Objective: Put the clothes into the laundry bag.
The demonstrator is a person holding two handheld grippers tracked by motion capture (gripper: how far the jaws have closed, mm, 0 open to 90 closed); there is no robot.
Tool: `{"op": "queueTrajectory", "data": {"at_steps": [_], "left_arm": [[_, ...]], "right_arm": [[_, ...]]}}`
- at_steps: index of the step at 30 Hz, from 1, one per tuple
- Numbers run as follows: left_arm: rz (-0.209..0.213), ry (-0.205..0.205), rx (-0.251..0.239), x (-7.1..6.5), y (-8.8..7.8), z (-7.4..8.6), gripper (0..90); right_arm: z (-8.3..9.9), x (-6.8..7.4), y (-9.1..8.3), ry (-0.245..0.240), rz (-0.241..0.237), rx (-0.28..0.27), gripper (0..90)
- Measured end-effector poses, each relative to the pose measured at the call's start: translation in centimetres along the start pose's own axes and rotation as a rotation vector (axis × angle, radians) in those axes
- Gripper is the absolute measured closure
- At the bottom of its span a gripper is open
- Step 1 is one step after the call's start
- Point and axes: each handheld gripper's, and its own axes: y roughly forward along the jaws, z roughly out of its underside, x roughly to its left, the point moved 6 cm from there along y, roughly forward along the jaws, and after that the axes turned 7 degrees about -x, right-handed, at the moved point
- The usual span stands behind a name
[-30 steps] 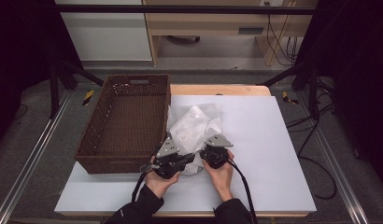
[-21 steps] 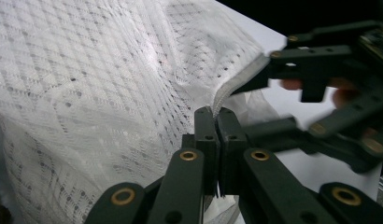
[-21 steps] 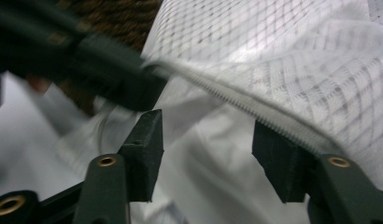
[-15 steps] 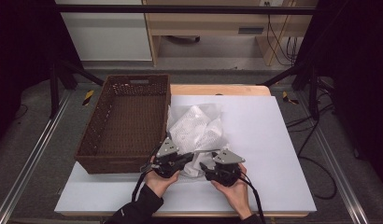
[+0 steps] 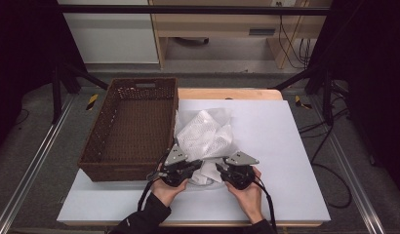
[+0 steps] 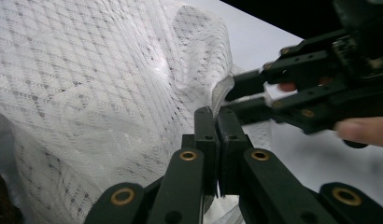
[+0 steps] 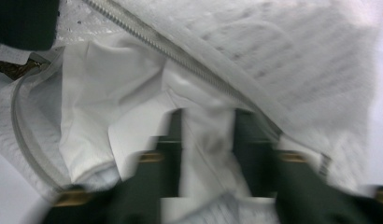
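L gripper (image 6: 216, 122): jaws pressed tight together, pinching the near edge of the white mesh laundry bag w/ a zip (image 6: 101, 93); the mesh bunches up on the left of the left gripper view and rises above the jaw tips. In the high view the L gripper (image 5: 190, 168) sits at the bag's near-left corner, just beside the near right corner of the basket.

R gripper (image 7: 206, 135): jaws part-spread and have just been closing; a fold of white fabric lies btw them, but the right gripper view is too blurred to tell if the pads press on it. The bag's white zip (image 7: 180, 51) runs diagonally above the jaw tips. In the left gripper view the R gripper (image 6: 248, 95) comes in from the right w/ its tips at the bag's edge, a fingertip (image 6: 362, 130) on its body. In the high view the R gripper (image 5: 222, 170) is at the bag's near-right edge, close to the L one.

The bag (image 5: 205, 139) lies crumpled on the white table top (image 5: 281, 141), touching the right wall of the dark brown woven rectangular basket (image 5: 130, 131). Both hands enter from the bottom edge, dark sleeves (image 5: 149, 214) showing.
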Motion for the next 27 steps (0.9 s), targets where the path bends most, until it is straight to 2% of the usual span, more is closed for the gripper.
{"op": "queueTrajectory", "data": {"at_steps": [3,4,5,6,7,8,9,10,12,14,15,17,18,20,23,24,26,27], "left_arm": [[0.000,0.000,0.006,-0.1,0.3,0.2,88.4],[0.001,0.002,0.010,-0.1,0.4,0.3,88.4],[0.002,0.005,0.014,-0.2,0.5,0.4,88.4],[0.001,0.007,0.015,-0.2,0.5,0.5,88.4],[0.000,0.007,0.015,-0.2,0.6,0.5,88.4],[0.001,0.006,0.017,-0.2,0.6,0.5,88.5],[0.000,0.006,0.016,-0.2,0.6,0.5,88.4],[0.001,0.007,0.018,-0.1,0.5,0.5,88.4],[0.001,0.008,0.013,-0.2,0.4,0.4,88.5],[0.010,0.000,0.007,-0.3,0.3,0.2,88.5],[0.013,-0.001,0.002,-0.4,0.2,0.1,88.5],[0.038,-0.003,-0.014,-1.0,-0.2,-0.5,88.6],[0.044,0.002,-0.019,-1.2,-0.3,-0.7,88.6],[0.077,-0.014,-0.039,-1.9,-0.7,-1.2,88.7],[0.072,-0.004,-0.042,-2.3,-1.1,-1.4,88.7],[0.071,-0.004,-0.035,-2.2,-1.1,-1.3,88.7],[0.067,-0.011,-0.020,-2.0,-1.0,-0.9,88.7],[0.065,-0.013,-0.012,-1.8,-0.9,-0.7,88.7]], "right_arm": [[0.9,-0.8,-0.1,-0.008,0.055,0.019,38.6],[1.5,-1.0,0.5,0.018,0.050,0.060,36.3],[1.9,-1.1,0.8,0.030,0.042,0.084,38.2],[2.1,-1.0,1.2,0.044,0.034,0.094,45.6],[2.0,-0.8,1.4,0.050,-0.004,0.081,57.5],[1.8,-0.6,1.4,0.057,-0.019,0.083,66.7],[1.7,-0.6,1.3,0.022,-0.008,0.085,76.4],[1.6,-0.5,1.3,0.002,0.001,0.087,81.5],[1.3,-0.3,1.0,-0.013,-0.003,0.076,85.8],[0.7,0.1,0.5,-0.022,-0.023,0.028,87.0],[0.3,0.5,0.3,-0.003,-0.051,-0.006,87.4],[-0.8,0.9,0.2,0.021,-0.076,-0.078,87.8],[-1.4,1.2,0.4,0.042,-0.089,-0.113,88.0],[-2.3,1.6,1.2,0.051,-0.082,-0.153,88.1],[-3.2,2.1,3.5,0.030,-0.018,-0.171,88.0],[-3.3,1.9,4.3,0.019,0.022,-0.172,88.0],[-2.9,1.2,5.6,0.017,0.080,-0.146,87.8],[-2.5,0.8,6.1,-0.004,0.121,-0.123,87.7]]}}
